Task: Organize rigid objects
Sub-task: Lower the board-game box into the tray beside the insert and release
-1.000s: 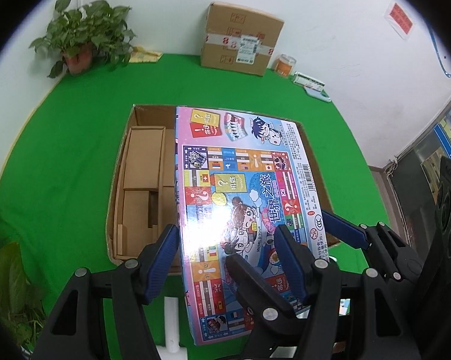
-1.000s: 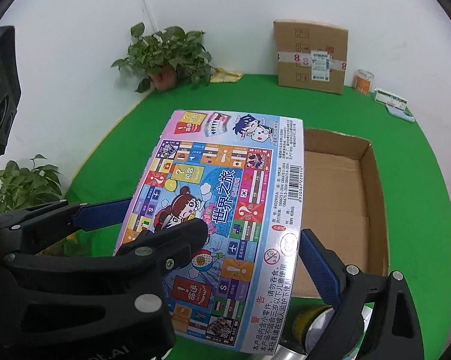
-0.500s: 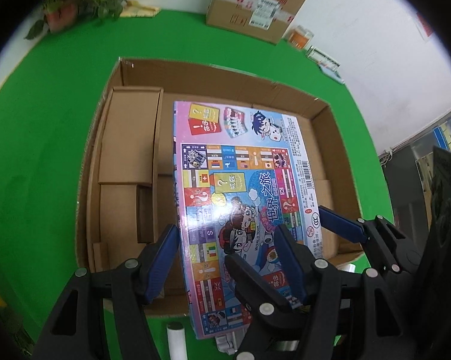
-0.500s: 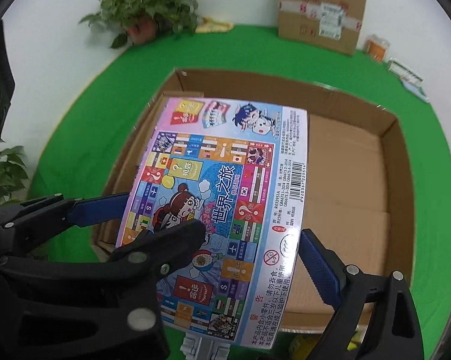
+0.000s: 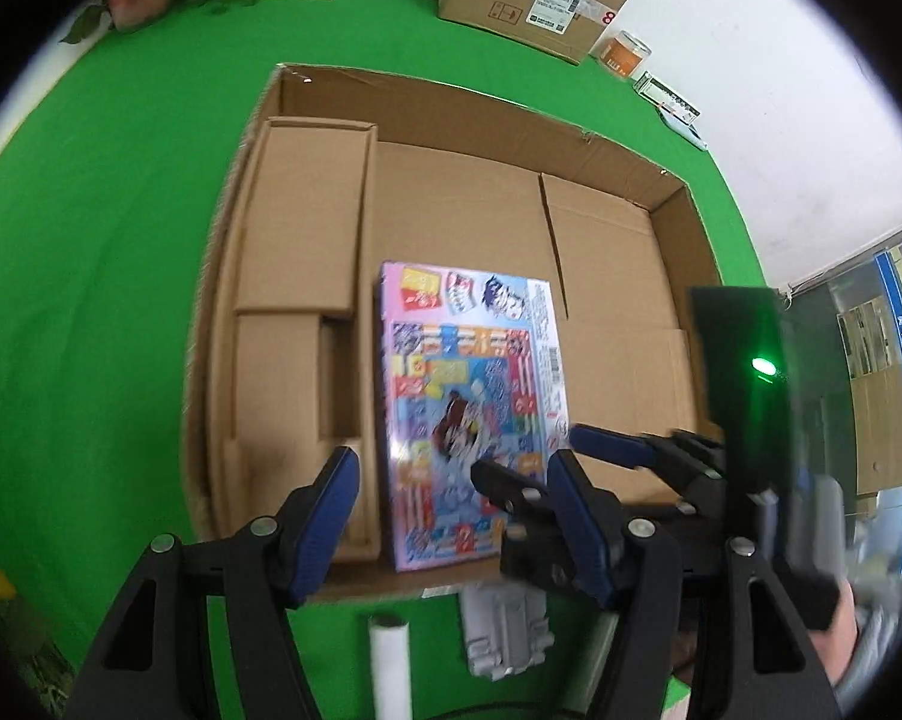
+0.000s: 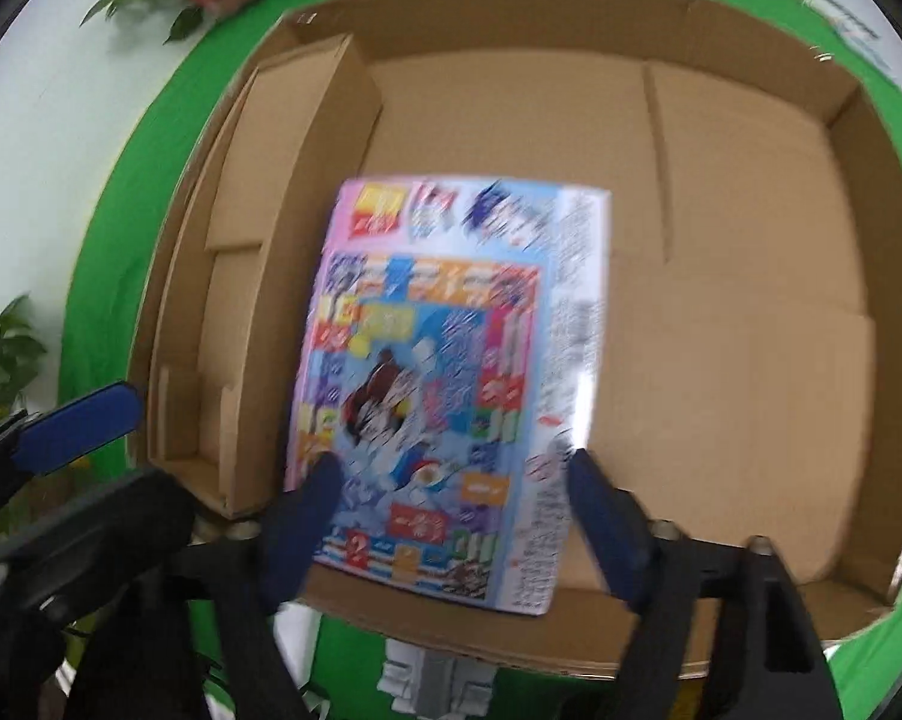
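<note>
Two claws frame one board game box [image 5: 472, 414], which lies flat on the floor of the big cardboard box [image 5: 595, 138], its long axis running from the near wall toward the far wall, roughly in line with both sets of fingers. On its left the game box sits just beside a plain cardboard insert [image 5: 306, 216] that fills the left side of the cardboard box; to its right the floor is bare. The left claw [image 5: 451, 522] is spread wide, its fingers standing either side of the game box's near end, and seems not to touch it. The right claw [image 6: 451, 510] is also spread, with its fingers at the two near corners; motion blur hides whether the pads touch the cover. Of the two, the right claw looks nearer. A release appears complete or nearly so. On the green bench [image 5: 120, 210], in front of the near wall, lie a white tube [image 5: 389, 654] and a grey part [image 5: 505, 630].
</note>
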